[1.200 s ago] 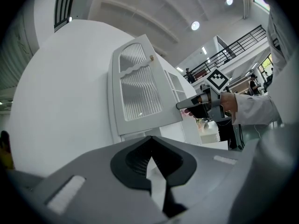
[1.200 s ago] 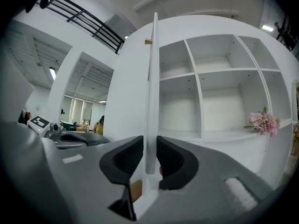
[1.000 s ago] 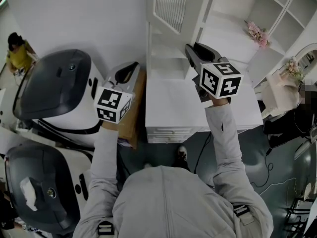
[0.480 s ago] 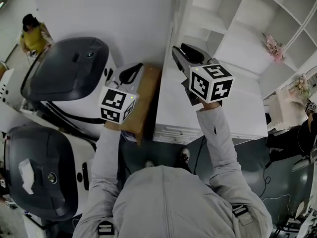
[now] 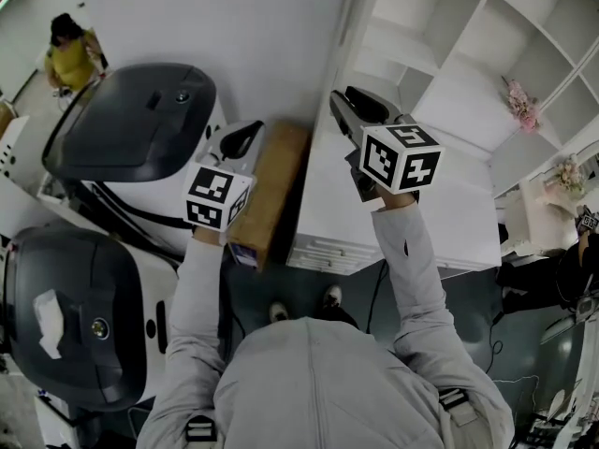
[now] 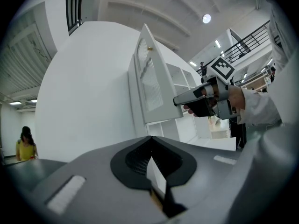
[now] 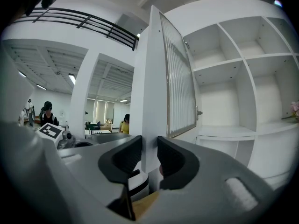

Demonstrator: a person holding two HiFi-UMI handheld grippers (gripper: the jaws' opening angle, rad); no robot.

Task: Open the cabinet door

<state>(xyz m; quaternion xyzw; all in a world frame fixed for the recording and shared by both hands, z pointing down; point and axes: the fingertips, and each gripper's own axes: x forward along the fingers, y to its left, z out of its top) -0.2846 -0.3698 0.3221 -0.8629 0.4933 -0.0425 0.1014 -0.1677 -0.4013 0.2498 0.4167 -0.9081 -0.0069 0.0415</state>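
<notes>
The white cabinet door (image 7: 180, 78) with a ribbed glass panel stands swung out from the open shelves (image 7: 224, 78). In the head view the door (image 5: 351, 26) shows nearly edge-on. My right gripper (image 7: 149, 146) points level at the door's lower edge, which fills the gap between the pads. Those jaws have just been opening a little with the door still between them. The left gripper view shows the right gripper (image 6: 180, 98) at the door's (image 6: 149, 83) bottom corner. My left gripper (image 5: 251, 127) hovers left of the cabinet, shut and empty.
Two large white machines with dark lids (image 5: 131, 138) (image 5: 75, 316) fill the left side. A brown cardboard box (image 5: 267, 185) stands between them and the white drawer unit (image 5: 412, 223). Pink flowers (image 5: 519, 101) sit on a shelf. A person in yellow (image 5: 70, 54) stands far off.
My right gripper has moved left, and the door has swung from showing its glass face to nearly edge-on. The left gripper has shifted slightly beside the box.
</notes>
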